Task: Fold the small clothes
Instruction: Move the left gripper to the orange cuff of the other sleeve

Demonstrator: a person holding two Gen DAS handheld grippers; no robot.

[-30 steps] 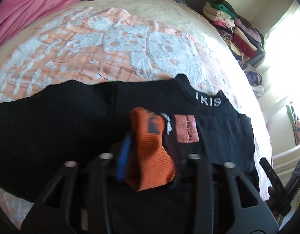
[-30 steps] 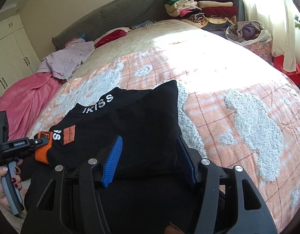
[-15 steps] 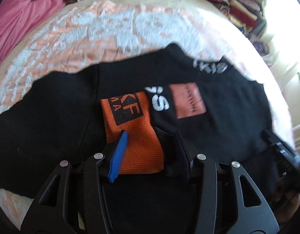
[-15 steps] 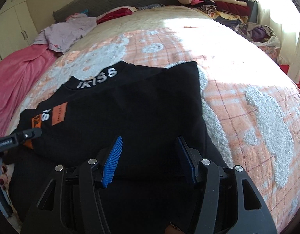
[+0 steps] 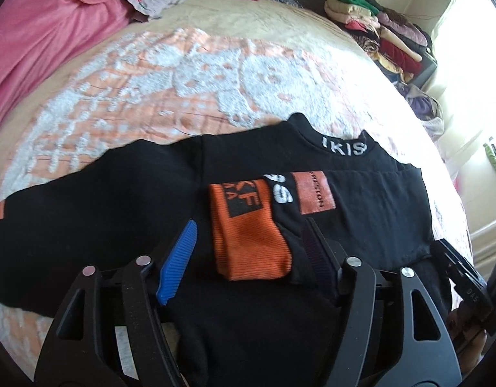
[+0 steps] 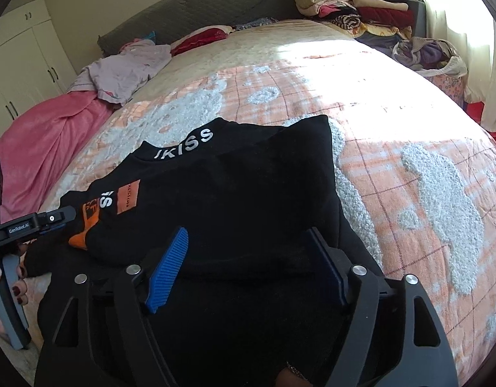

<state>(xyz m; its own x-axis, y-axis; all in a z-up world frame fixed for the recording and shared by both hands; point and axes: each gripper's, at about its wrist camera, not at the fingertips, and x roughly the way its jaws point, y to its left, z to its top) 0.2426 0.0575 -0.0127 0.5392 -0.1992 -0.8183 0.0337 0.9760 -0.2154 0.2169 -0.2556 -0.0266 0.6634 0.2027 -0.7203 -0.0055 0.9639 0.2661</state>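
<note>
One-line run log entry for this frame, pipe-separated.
step: sleeve folded onto black sweatshirt | orange cuff: lying released | left gripper: open, just opening | right gripper: open, just opening | surface: bed

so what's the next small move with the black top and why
Probably take the left gripper to the unfolded left sleeve and fold it in. The sleeve with the orange cuff already lies across the black top, and both grippers' jaws have just opened, gripping nothing.
</note>
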